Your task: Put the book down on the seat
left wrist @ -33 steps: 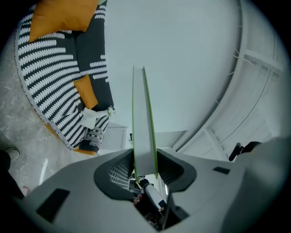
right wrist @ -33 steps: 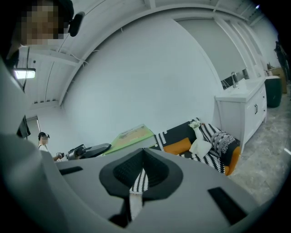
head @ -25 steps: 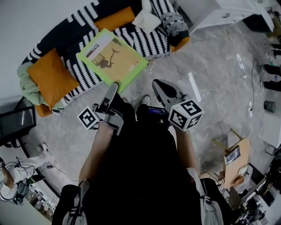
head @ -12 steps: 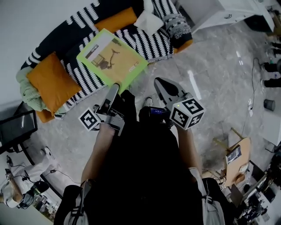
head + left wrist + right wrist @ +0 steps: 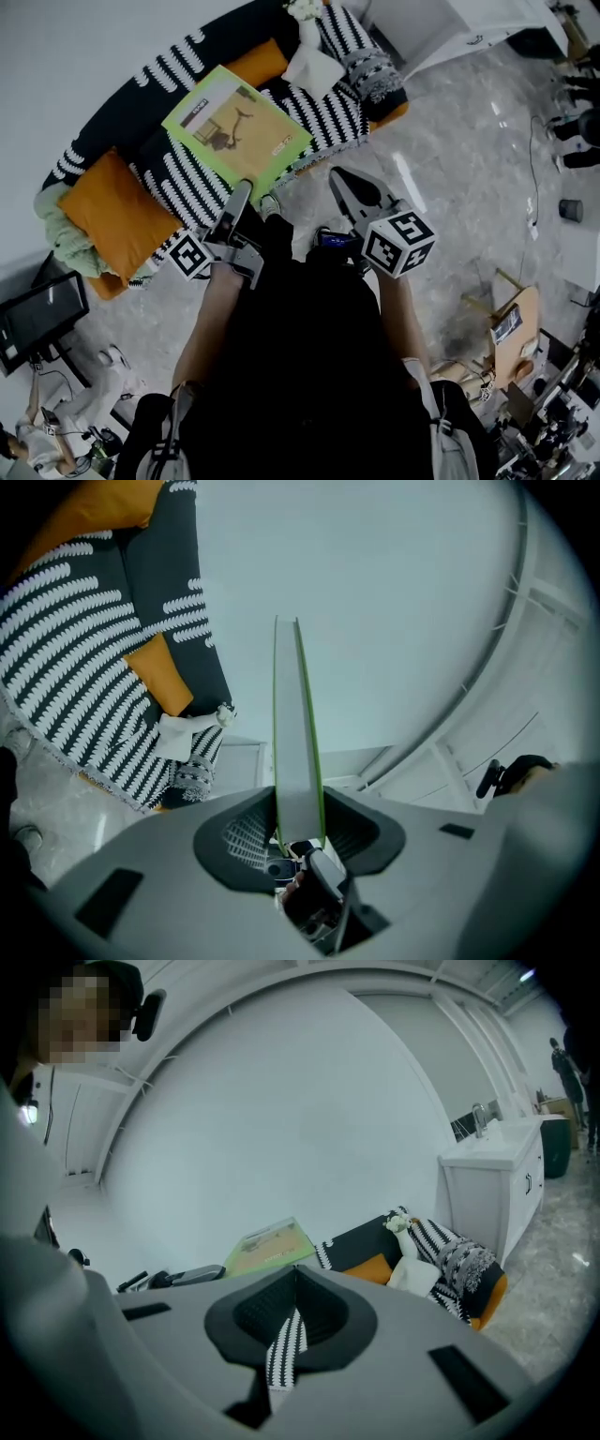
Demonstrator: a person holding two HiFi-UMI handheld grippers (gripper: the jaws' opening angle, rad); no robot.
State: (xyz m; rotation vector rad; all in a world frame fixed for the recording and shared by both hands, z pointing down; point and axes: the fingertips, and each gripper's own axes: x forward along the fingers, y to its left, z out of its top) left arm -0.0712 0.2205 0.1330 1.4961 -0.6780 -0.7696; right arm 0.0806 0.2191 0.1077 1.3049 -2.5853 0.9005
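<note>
Left gripper view gives the grip plainly: the left gripper (image 5: pixel 298 803) has its jaws pinched on the near edge of the book (image 5: pixel 298 705). The book shows here only as a thin green-edged slab running straight away from the camera.

Head view shows what that view cannot, namely the cover, face up, and the book's place. It reaches out past the gripper over the front part of the seat (image 5: pixel 328 108), above the striped throw, with an orange cushion (image 5: pixel 117 211) off to one side. It looks to be in the air, not yet resting.

The right gripper (image 5: pixel 340 183) hangs beside it over the floor, jaws drawn almost together on nothing. In the right gripper view only a sliver of striped cloth shows through the slit. That view alone gives the book from the side: roughly level, seen against the wall, apart from the sofa.

The step in hand is the lowering. Held by one edge, the far end will likely sag and touch first, so keep the book flat and bring it down slowly. Wait until the throw bears most of its underside. Aim for the flat stretch clear of the cushion, and far enough in that it cannot tip off the front. Only then part the jaws and draw straight back along the cover, so the book is not dragged
</note>
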